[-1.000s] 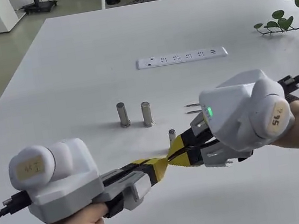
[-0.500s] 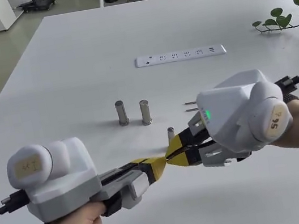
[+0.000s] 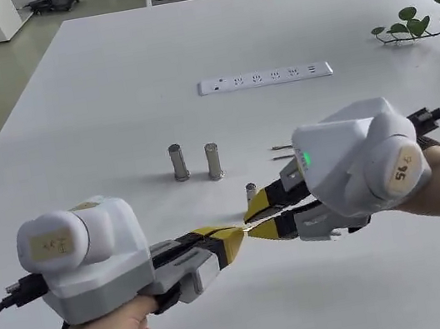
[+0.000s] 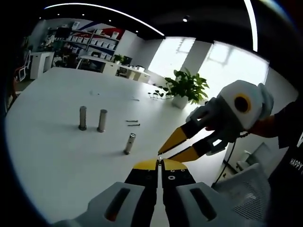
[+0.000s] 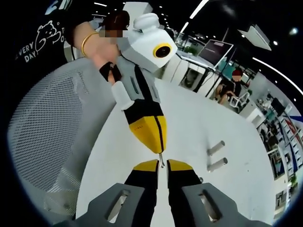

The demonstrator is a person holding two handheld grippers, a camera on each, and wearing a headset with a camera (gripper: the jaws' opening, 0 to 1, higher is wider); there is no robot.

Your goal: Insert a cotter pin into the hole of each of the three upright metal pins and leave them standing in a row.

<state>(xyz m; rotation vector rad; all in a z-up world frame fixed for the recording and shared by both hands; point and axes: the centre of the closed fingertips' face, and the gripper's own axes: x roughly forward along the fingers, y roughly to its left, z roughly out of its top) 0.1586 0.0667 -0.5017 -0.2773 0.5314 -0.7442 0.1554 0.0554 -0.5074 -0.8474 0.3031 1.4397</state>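
Pinching a thin steel cotter pin [image 3: 244, 229] in the closed fingers of the left gripper [image 3: 233, 235], mid-air, right at the parted, empty fingers of the right gripper [image 3: 249, 222]. Behind, on the white tabletop [image 3: 109, 107], three upright grey metal pins [image 3: 213, 160], seemingly none fitted yet; two spare cotter pins [image 3: 283, 151] alongside.

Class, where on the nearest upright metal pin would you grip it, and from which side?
Probably low on the round shaft of the nearest metal pin, jaws level, coming from the near side. It stands upright, apart from the others, and a low grip leaves its top free for the cotter pin.
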